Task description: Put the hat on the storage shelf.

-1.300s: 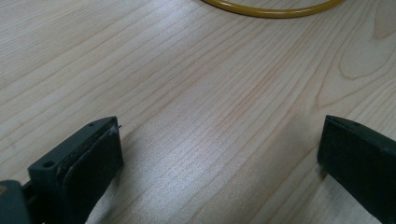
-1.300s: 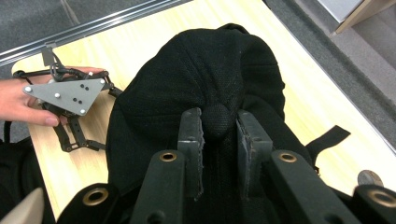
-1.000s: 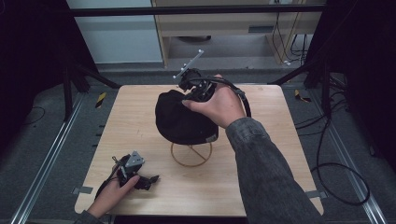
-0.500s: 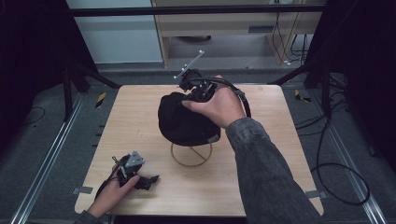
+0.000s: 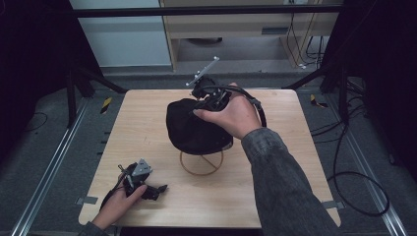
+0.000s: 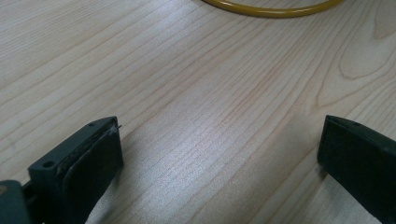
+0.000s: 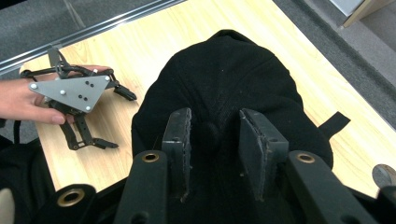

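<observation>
A light wooden counter (image 5: 295, 162) stands on a grey floor, with dark frame rails to either side. Near its middle a black cap (image 5: 189, 130) sits on a yellow wire stand (image 5: 201, 164), whose ring base rests flat on the wood just below the cap. A short black strap (image 7: 334, 123) sticks out from one edge of the cap.

The person's right arm, in a grey sleeve (image 5: 282, 187), reaches from the bottom right across the counter. The right hand (image 5: 233, 115) holds the right gripper (image 7: 215, 135) on top of the cap. Its fingers (image 7: 180, 140) are partly closed and press down into the crown, with a fold of black fabric bunched between them. A black cable (image 5: 248, 98) loops over the hand.

At the near left corner, well apart from the cap, the left hand (image 5: 115, 206) holds the left gripper (image 5: 157, 189) low on the counter. A grey three-cornered plate (image 7: 72, 93) tops it. Its fingers (image 6: 93, 158) are spread wide over bare wood, holding nothing, and an arc of the yellow ring lies ahead of them.
</observation>
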Action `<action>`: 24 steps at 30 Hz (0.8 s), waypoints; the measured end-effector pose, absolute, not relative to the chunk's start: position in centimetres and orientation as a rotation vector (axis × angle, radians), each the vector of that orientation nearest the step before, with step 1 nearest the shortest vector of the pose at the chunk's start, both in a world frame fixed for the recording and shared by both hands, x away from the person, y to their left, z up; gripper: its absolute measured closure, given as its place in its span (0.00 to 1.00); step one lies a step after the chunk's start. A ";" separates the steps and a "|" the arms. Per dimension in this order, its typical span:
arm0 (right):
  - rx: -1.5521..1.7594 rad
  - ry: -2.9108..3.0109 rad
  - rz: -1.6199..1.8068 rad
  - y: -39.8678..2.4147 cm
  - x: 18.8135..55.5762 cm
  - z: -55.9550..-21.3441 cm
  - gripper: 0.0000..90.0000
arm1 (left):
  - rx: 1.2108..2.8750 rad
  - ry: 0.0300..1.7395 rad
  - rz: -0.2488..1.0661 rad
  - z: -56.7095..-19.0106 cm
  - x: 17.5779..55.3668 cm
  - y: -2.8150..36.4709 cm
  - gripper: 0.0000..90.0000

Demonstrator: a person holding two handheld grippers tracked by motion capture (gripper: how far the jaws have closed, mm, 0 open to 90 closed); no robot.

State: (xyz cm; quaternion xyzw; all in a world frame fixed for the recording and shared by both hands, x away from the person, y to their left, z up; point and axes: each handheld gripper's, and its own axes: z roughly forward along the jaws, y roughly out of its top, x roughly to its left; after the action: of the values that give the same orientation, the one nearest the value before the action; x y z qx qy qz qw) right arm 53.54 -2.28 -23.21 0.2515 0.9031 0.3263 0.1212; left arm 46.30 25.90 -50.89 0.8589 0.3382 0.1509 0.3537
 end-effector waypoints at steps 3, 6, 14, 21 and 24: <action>0.734 2.630 0.959 -2.4 53.4 -23.1 0.70 | 2.221 0.874 0.390 -50.9 46.3 25.9 0.00; 0.737 2.616 0.976 -2.5 53.1 -23.0 0.69 | 2.221 0.875 0.390 -50.9 46.3 25.9 0.00; 0.748 2.570 1.027 -3.2 52.3 -23.5 0.66 | 2.221 0.875 0.390 -50.9 46.3 25.9 0.00; 0.784 2.525 1.100 -4.5 51.4 -24.5 0.60 | 2.226 0.872 0.390 -50.9 46.3 25.9 0.00; 0.805 2.503 1.118 -5.0 51.2 -24.8 0.55 | 2.225 0.872 0.390 -50.9 46.3 25.9 0.00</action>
State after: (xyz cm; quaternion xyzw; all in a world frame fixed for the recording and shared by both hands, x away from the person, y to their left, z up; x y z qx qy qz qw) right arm 51.17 -5.05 -24.78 0.2790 0.8673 0.3872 0.1416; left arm 46.30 25.92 -50.87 0.8601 0.3368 0.1506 0.3523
